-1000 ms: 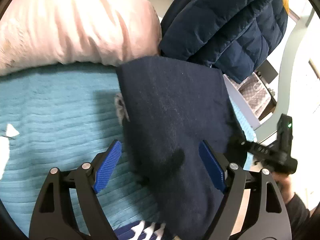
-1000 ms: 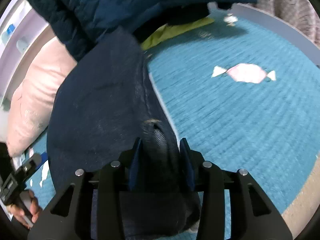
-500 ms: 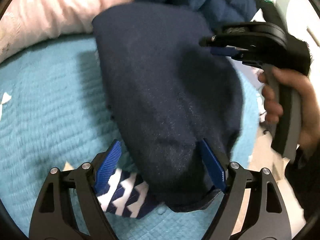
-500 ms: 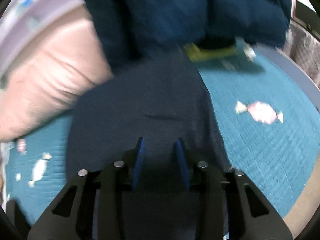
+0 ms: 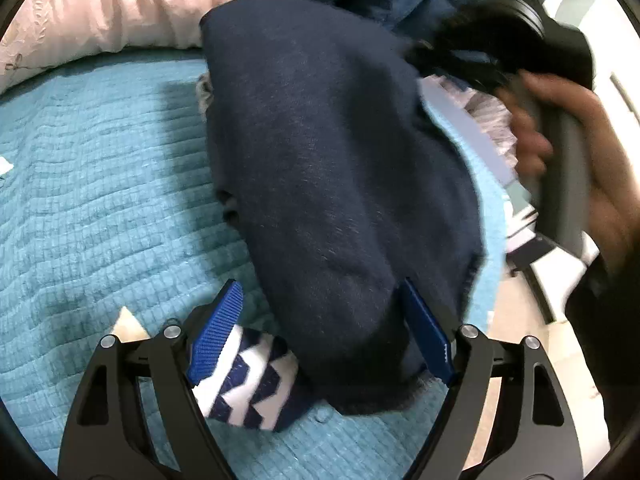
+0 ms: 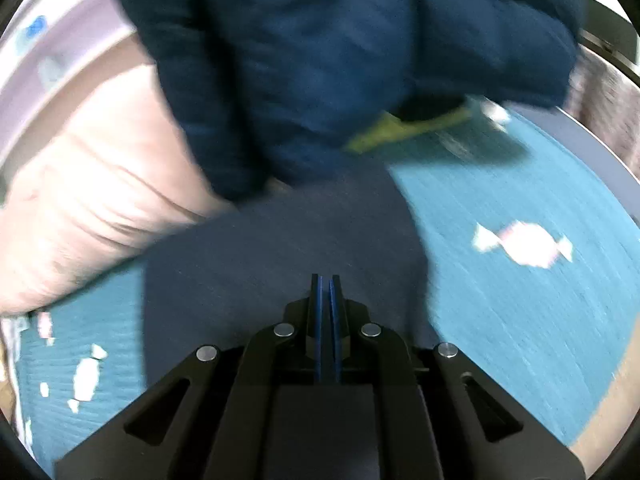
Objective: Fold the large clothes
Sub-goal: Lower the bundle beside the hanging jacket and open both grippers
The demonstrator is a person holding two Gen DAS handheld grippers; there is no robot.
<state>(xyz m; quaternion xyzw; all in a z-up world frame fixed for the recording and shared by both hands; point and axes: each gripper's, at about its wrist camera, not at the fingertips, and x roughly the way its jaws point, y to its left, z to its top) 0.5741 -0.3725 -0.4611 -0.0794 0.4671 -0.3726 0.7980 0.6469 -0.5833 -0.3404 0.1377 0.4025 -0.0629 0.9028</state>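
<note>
The left gripper (image 5: 320,332) is spread wide and low over a bed, its blue fingers (image 5: 218,332) straddling the near end of a dark navy garment (image 5: 340,168) without pinching it. The garment lies folded into a long rounded bundle on a teal quilted bedspread (image 5: 100,200), running from between the fingers up toward a pink pillow (image 5: 120,4) at the head of the bed. A navy-and-white zigzag-patterned cloth (image 5: 248,388) pokes out from under the garment's near end, just beside the left finger.

The right gripper (image 6: 325,300) is clenched, its two blue pads pressed together with nothing visibly caught between them, poised over the garment (image 6: 280,260) in a motion-blurred view. From the left camera, the person's right hand (image 5: 580,160) is wrapped around that tool's grey handle, held upright beside the bed's right edge, with the black gripper head at the garment's far right corner; whether it touches the cloth there cannot be told.

A navy quilted jacket (image 6: 340,60) is heaped at the head of the bed beside the pillow (image 6: 92,184), with a yellow-green piece (image 6: 400,128) showing beneath it. A pink-and-white candy motif (image 6: 524,244) marks the bedspread (image 6: 500,320) to the right.
</note>
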